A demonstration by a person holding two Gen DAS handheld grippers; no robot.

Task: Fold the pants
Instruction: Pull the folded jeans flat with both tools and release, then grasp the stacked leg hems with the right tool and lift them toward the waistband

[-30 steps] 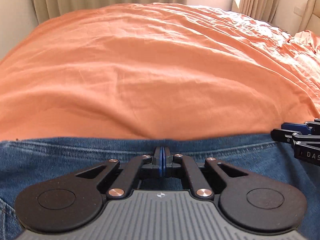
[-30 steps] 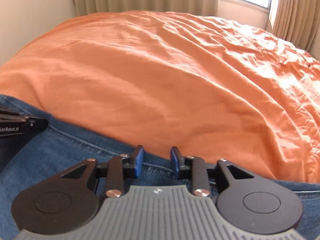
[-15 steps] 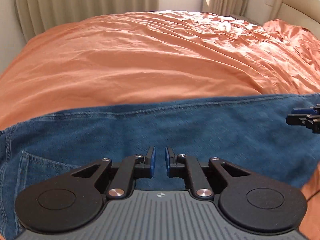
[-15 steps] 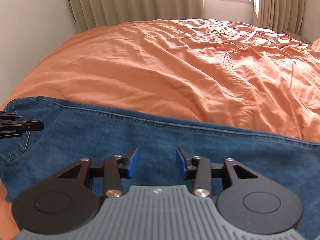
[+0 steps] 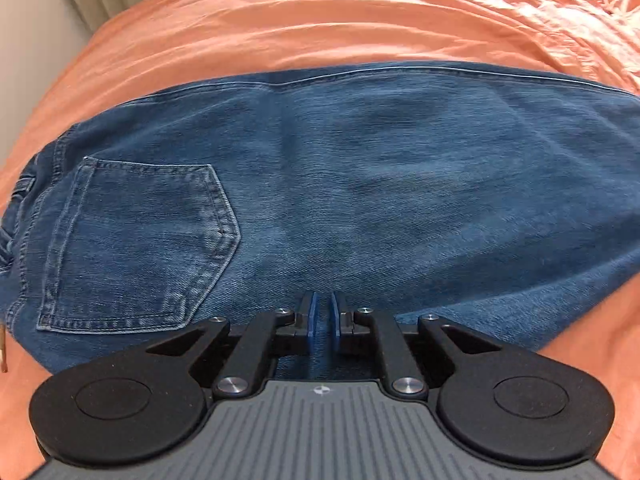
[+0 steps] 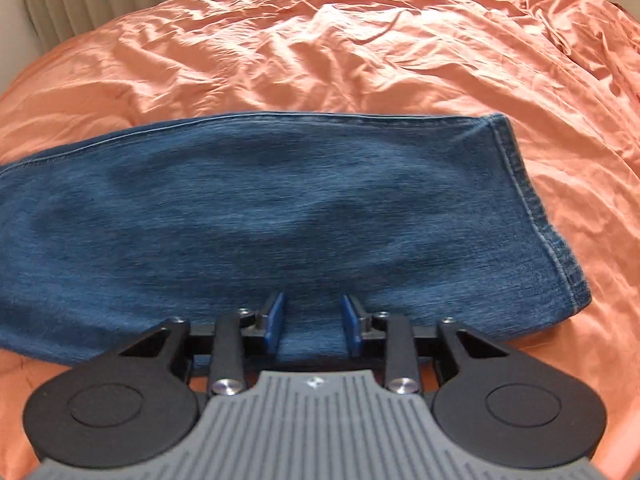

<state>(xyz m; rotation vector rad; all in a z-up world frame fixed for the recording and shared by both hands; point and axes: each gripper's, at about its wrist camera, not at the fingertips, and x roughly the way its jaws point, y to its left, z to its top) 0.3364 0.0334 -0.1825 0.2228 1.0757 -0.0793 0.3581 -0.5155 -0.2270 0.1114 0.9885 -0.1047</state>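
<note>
Blue jeans [image 5: 360, 180] lie flat on the orange bed, folded lengthwise with one leg over the other. In the left wrist view the back pocket [image 5: 136, 240] faces up at the left. The leg hem [image 6: 532, 208] shows at the right of the right wrist view, where the jeans [image 6: 260, 208] stretch off to the left. My left gripper [image 5: 323, 316] hovers over the near edge with only a narrow gap between its pads and nothing in it. My right gripper [image 6: 312, 320] stands wider over the near edge of the leg. Its jaws are closing, and the pads are not pressing on the denim.
The wrinkled orange bedsheet [image 6: 320, 40] spreads beyond the jeans on all sides, also as the sheet [image 5: 320, 20] in the left wrist view. Beige curtains [image 6: 52, 4] hang behind the bed's far edge. A pale wall [image 5: 24, 40] is at the left.
My left gripper let go of the denim edge it held and opened a little. Both grippers drew back from the far edge to the near edge, and the jeans now lie flat.
</note>
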